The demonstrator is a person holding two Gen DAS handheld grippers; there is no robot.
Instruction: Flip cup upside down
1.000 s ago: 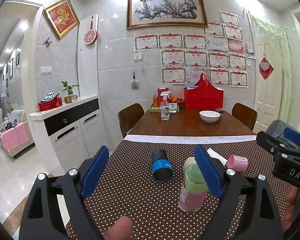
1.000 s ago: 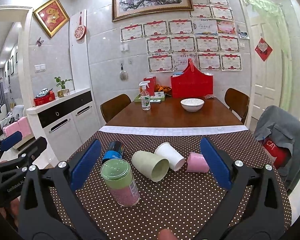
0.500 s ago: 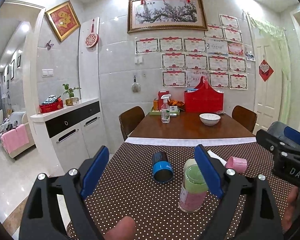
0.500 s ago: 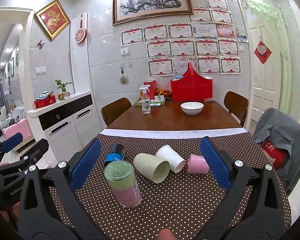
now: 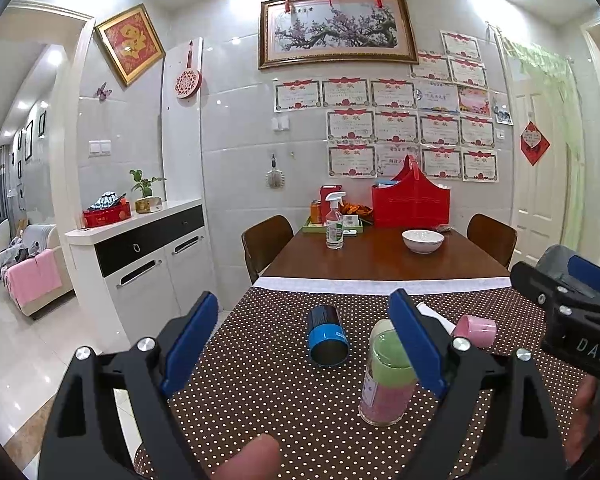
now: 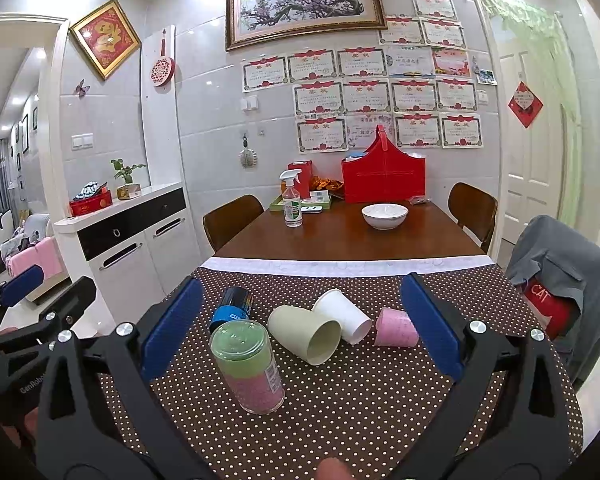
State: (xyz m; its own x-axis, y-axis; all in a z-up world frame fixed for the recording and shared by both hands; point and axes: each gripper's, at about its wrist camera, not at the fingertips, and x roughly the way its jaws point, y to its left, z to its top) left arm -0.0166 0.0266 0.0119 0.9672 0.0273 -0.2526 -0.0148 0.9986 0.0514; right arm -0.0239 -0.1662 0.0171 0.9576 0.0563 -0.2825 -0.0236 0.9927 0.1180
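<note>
Your right gripper (image 6: 300,322) hangs wide open above the dotted cloth (image 6: 360,392), holding nothing; the pale green cup (image 6: 306,334) lies on its side between its fingers, mouth toward you. Your left gripper (image 5: 304,340) is likewise spread and empty, the blue-capped can (image 5: 327,336) lying ahead between its fingers.

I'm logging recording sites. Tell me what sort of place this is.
Most likely a home dining room: a wooden dining table with chairs, a white sideboard and award certificates taped to the tiled wall, with a sofa beyond the doorway.
</note>
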